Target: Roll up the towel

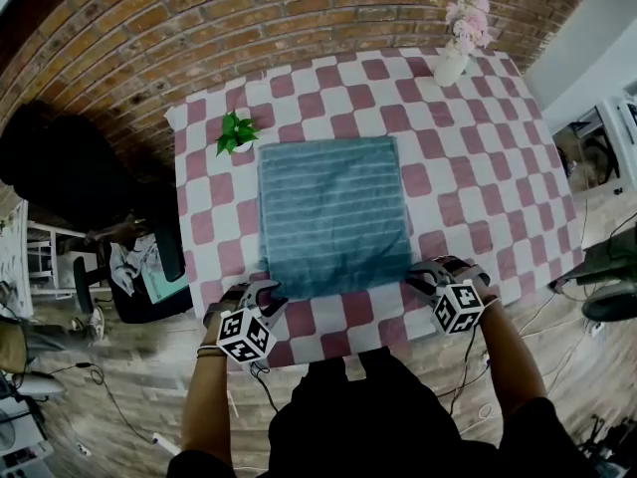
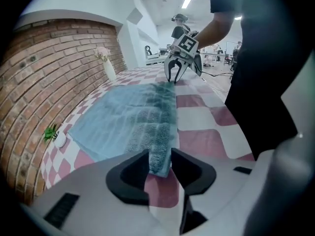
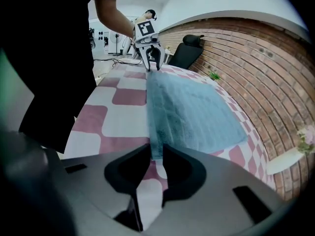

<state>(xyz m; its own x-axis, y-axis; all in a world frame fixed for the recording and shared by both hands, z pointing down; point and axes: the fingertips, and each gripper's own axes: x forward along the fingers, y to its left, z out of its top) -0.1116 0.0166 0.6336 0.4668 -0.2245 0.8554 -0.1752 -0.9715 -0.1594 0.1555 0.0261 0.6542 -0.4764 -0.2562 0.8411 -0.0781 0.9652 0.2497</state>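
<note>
- left gripper [image 2: 160, 157] pinches the towel [image 1: 333, 212] at one front corner, jaws narrow on the cloth; right gripper [image 3: 156, 151] likewise at the other.
- towel lies flat, mid checked table [image 1: 468, 167], gripped corners nearest its front edge.
- soft, light, floppy: probably sags between grips, so corners suit.

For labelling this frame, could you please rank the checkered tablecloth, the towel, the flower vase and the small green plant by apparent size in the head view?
1. checkered tablecloth
2. towel
3. flower vase, counting its blooms
4. small green plant; against the vase body alone, it looks about equal.
</note>
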